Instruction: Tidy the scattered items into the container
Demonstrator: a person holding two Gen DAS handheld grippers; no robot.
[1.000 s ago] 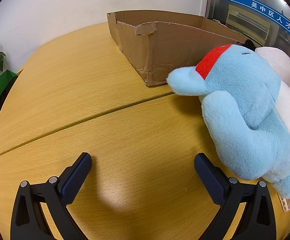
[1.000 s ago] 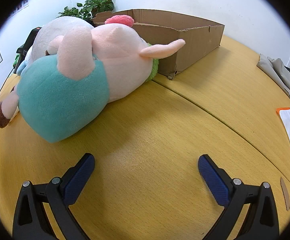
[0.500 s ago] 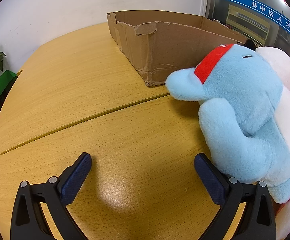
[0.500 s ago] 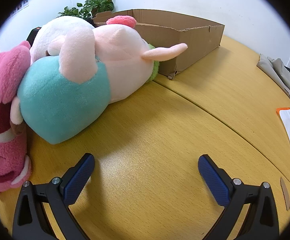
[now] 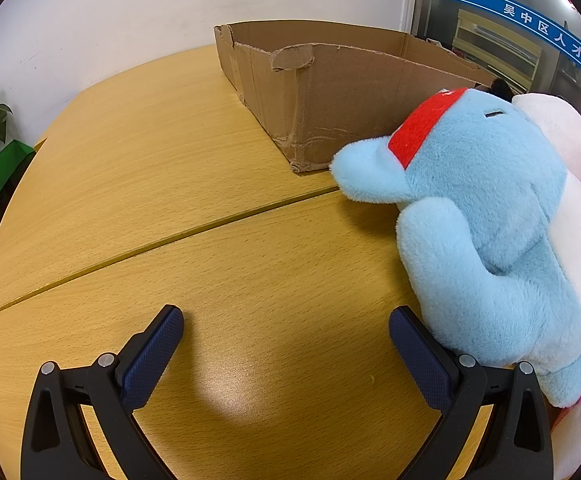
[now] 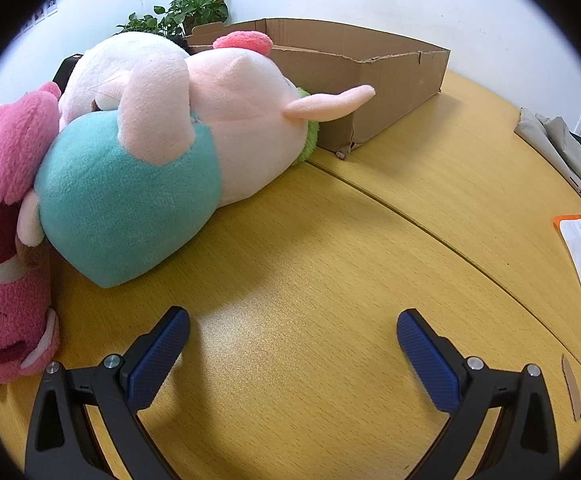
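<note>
We find both tools spread wide and holding nothing. The left gripper [image 5: 286, 340] sits low over the wooden table [image 5: 138, 184], and the right gripper [image 6: 292, 342] does likewise. The items to be tidied are plush toys, all outside the cardboard box [image 5: 346, 92], which occupies the upper centre of both views with its open top facing up. In the left wrist view, a light blue plush with a red band [image 5: 486, 216] fills the right side of the frame, its long axis running from upper left to lower right, its lower end just beside the right finger of that tool. In the right wrist view, a pink plush with a teal body [image 6: 158, 168] lies at centre left, its long axis slanting from lower left up toward the box, with a magenta plush [image 6: 6, 248] pressed against it at the left edge. In our judgement the left tool is the nearer to a toy; a short shift toward frame right would bring the blue plush between its fingers.
</note>
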